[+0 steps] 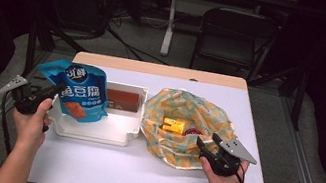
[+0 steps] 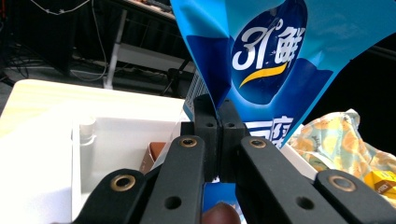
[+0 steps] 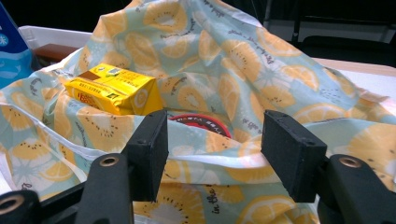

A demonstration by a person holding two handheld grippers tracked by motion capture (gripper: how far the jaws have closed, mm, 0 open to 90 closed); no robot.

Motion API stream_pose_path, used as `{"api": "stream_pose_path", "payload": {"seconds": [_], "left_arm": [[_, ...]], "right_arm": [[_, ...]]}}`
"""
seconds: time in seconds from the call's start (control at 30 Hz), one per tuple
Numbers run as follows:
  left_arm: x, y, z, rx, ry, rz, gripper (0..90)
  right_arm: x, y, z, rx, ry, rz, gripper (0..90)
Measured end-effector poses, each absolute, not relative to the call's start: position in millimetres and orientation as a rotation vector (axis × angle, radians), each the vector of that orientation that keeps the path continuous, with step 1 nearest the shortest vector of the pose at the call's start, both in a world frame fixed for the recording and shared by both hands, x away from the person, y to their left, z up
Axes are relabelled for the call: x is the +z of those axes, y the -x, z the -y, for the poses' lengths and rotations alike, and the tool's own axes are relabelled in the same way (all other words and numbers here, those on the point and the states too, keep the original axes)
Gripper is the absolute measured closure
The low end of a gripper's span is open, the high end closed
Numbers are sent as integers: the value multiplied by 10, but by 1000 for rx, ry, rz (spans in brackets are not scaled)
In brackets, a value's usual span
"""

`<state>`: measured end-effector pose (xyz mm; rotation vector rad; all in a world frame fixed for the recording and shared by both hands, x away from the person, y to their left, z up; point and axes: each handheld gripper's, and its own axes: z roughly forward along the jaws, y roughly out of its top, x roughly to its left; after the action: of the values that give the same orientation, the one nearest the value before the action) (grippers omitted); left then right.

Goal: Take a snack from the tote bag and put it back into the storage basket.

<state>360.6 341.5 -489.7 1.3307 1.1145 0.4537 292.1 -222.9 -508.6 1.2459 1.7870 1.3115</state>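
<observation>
One blue pouch (image 2: pixel 275 60) clamped in left tool (image 2: pixel 218 140).

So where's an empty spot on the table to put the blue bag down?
The widest bare patch of table is the near strip, below the white bin and the lemon-print bag, between the two hands. A thinner bare strip runs behind them. The middle is crowded: the bin and the lemon-print bag sit side by side.

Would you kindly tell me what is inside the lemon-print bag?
Inside the lemon-print bag lie a yellow carton and a red-rimmed round item; the fabric covers anything underneath them.
</observation>
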Motion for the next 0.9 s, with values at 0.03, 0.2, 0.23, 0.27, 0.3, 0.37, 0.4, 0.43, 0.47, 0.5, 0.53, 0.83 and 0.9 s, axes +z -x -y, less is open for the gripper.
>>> {"api": "stream_pose_path", "payload": {"seconds": [0.03, 0.2, 0.23, 0.27, 0.3, 0.37, 0.4, 0.43, 0.47, 0.5, 0.53, 0.83, 0.9], "left_arm": [[-4901, -3606, -3416, 449, -1329, -1116, 900], [-4894, -3545, -3395, 479, -1338, -1130, 862], [-4893, -3530, -3393, 482, -1332, -1134, 836], [-4892, -3517, -3390, 481, -1330, -1137, 812], [-4888, -3502, -3386, 486, -1334, -1141, 786], [-4882, -3470, -3366, 504, -1337, -1155, 704], [-4881, -3455, -3355, 517, -1345, -1157, 677], [-4880, -3440, -3339, 528, -1350, -1172, 640], [-4884, -3424, -3324, 536, -1357, -1183, 586], [-4886, -3404, -3313, 550, -1360, -1189, 557], [-4885, -3389, -3304, 561, -1362, -1198, 537], [-4895, -3168, -3195, 614, -1399, -1257, 338], [-4897, -3121, -3160, 623, -1399, -1261, 323]], "right_arm": [[-5081, -2918, 2232, 1310, -1247, -1787, 415], [-5065, -2913, 2217, 1308, -1235, -1795, 414], [-5063, -2913, 2214, 1308, -1235, -1797, 414], [-5062, -2912, 2207, 1312, -1237, -1798, 414], [-5061, -2913, 2201, 1312, -1232, -1798, 414], [-5053, -2910, 2195, 1314, -1227, -1800, 412], [-5049, -2909, 2191, 1318, -1227, -1797, 412], [-5042, -2906, 2196, 1313, -1223, -1799, 411], [-5035, -2904, 2200, 1314, -1222, -1800, 411], [-5028, -2901, 2207, 1318, -1220, -1795, 411], [-5022, -2898, 2212, 1321, -1223, -1792, 411], [-4989, -2896, 2282, 1329, -1227, -1780, 415], [-4984, -2900, 2300, 1333, -1228, -1776, 426]]}}
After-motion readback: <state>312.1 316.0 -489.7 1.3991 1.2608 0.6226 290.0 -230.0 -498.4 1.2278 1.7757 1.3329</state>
